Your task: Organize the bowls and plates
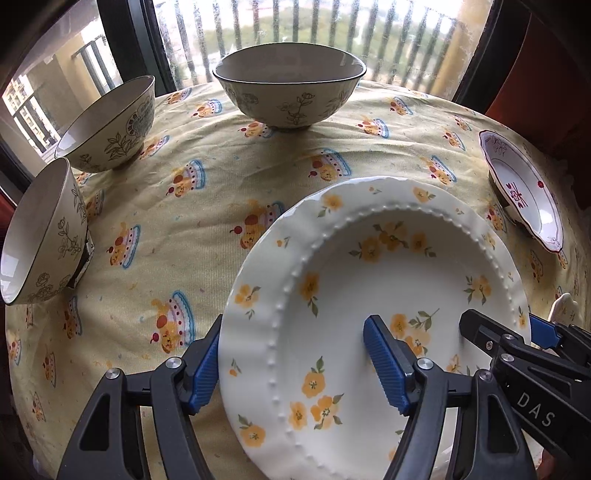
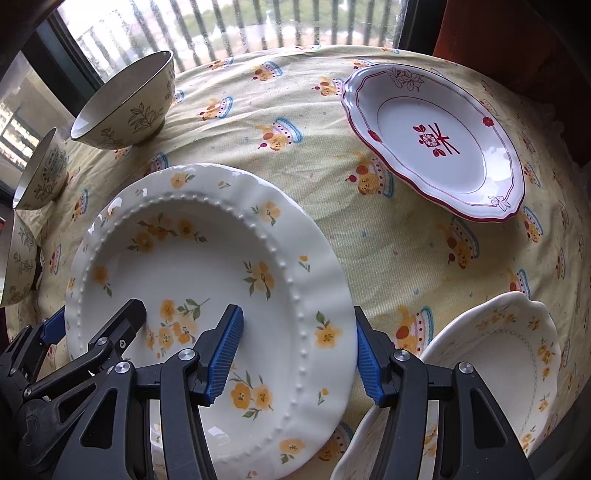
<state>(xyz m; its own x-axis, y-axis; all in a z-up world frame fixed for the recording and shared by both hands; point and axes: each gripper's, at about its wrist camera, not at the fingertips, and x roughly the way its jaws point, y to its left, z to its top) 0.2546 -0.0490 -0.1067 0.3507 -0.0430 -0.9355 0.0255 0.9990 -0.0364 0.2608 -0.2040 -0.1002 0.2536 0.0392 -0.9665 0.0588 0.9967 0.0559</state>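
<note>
A white plate with yellow flowers (image 1: 388, 266) (image 2: 207, 251) lies near the front of the table. My left gripper (image 1: 295, 332) (image 2: 94, 321) straddles its left rim: the outer pad is against the edge and the inner finger stands in the well. My right gripper (image 2: 297, 325) (image 1: 509, 328) clamps the opposite rim the same way. Both point steeply down. Three cream bowls with drawn flowers (image 1: 291, 88) (image 1: 110, 125) (image 1: 40, 232) stand at the back and left. A red-trimmed plate (image 2: 432, 140) (image 1: 524, 192) sits at the back right.
A lobed cream dish with yellow flowers (image 2: 509, 362) lies at the front right, close beside my right gripper's outer finger. A yellow printed cloth (image 1: 221, 177) covers the round table. A window with railings (image 1: 295, 29) stands behind it. Something white shows under the held plate's near edge.
</note>
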